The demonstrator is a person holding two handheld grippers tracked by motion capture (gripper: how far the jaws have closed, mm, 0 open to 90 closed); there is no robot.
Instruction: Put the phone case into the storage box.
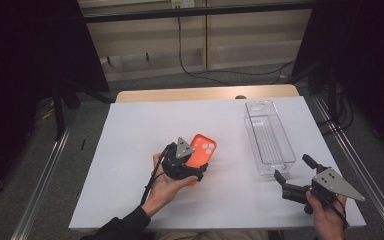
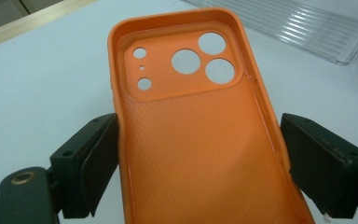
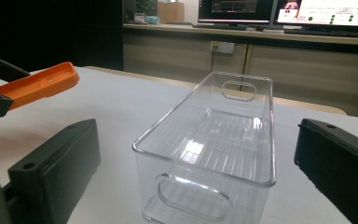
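Item one: the left gripper point(image 1: 192, 167), near the middle of the table point(image 1: 130, 150), is pinching an orange phone case point(image 1: 201, 149) by its two long edges, jaws pressed against either side. The case is being held just above the white surface, open side up, camera holes pointing to the far side.

Item two: a clear plastic bin point(image 1: 269, 137) is standing empty on the right of the table, long side running near to far, well apart from the case.

Item three: the right gripper point(image 1: 294, 175) is hovering at the bin's near end, jaws spread wide and holding nothing.

Step in hand, by my reading: carrying the case toward the bin. The next move is calling for a shift right, over the rim, then a release, perhaps with the right gripper steadying the bin.
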